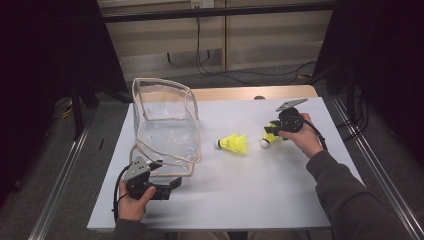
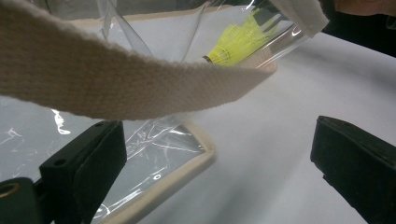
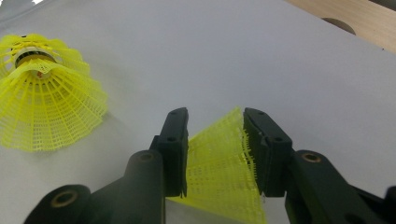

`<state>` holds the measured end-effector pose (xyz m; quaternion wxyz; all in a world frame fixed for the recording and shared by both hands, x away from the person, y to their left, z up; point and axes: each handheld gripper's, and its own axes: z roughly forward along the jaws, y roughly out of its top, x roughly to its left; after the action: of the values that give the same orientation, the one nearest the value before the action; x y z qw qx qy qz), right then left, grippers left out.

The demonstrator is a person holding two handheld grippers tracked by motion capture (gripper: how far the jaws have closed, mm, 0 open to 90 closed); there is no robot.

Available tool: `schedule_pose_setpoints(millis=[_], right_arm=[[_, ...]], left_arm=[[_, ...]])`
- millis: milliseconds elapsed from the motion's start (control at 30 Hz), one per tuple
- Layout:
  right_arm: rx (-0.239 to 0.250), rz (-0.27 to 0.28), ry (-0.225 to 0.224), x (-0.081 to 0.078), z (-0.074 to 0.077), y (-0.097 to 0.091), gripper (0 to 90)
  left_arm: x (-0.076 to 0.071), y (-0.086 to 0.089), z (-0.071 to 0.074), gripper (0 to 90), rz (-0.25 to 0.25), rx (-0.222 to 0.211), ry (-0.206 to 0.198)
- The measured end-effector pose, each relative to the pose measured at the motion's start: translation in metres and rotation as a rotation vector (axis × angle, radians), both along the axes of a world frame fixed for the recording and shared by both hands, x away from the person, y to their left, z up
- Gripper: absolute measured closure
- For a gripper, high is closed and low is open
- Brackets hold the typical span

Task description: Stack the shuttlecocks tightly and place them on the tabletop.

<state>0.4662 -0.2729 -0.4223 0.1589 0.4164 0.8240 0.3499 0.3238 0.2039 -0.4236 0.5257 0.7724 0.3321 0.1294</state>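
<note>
Nearest, at the table's front left corner, the left gripper (image 1: 172, 184) lies low on the white table (image 1: 260, 190), held in the person's left hand (image 1: 134, 202). Its jaws stand wide apart with nothing pressed between them; in the left gripper view one jaw sits over the bag's flat clear panel and cream-trimmed edge, the other over bare table. A cream strap (image 2: 116, 88) of the bag crosses just above them, and whether it touches either jaw is hard to tell.

Just beyond stands the clear bag (image 1: 165, 125), open and upright on the table's left half, its cream trim outlining the mouth.

To the right, near the middle of the table, a yellow shuttle (image 1: 234, 144) lies on its side, apart from the bag and from both grippers.

Farther right, the right gripper (image 1: 272, 132) is clamped on a second shuttle (image 3: 224, 172): in the right gripper view both black jaws press the sides of its yellow mesh skirt, squeezing it narrow. In the high view its white cork tip (image 1: 264, 143) points toward the person, at or just above the table. The right hand (image 1: 305, 135) grips the tool from behind.
</note>
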Motion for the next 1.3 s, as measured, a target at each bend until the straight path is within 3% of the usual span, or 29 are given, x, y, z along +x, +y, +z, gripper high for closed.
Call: schedule_pose_setpoints(millis=[133, 233, 533, 667, 867, 1033, 1300], right_arm=[[0.014, -0.011, 0.015, -0.001, -0.002, -0.003, 54.4], [0.024, -0.013, 0.032, -0.003, -0.004, -0.005, 55.0], [0.071, 0.014, 0.022, -0.009, 0.006, -0.007, 75.9], [0.078, 0.044, 0.018, -0.013, 0.011, -0.004, 79.9], [0.07, 0.093, 0.011, -0.02, 0.017, 0.003, 82.1], [0.036, 0.131, 0.005, -0.028, 0.02, 0.01, 82.3], [0.018, 0.158, 0.005, -0.038, 0.018, 0.008, 82.1]], left_arm=[[0.0, 0.0, 0.0, 3.6, 0.003, -0.001, 0.001], [0.0, 0.0, 0.0, 3.6, 0.003, -0.001, 0.0], [0.0, 0.0, 0.0, 3.6, 0.001, 0.001, -0.002], [0.0, 0.0, 0.001, 3.6, 0.0, 0.002, -0.004], [-0.001, -0.001, 0.001, 3.6, 0.006, 0.0, -0.007], [-0.001, 0.0, 0.001, 3.6, 0.007, -0.002, -0.007], [-0.001, -0.001, 0.002, 3.6, 0.005, 0.001, -0.009]])
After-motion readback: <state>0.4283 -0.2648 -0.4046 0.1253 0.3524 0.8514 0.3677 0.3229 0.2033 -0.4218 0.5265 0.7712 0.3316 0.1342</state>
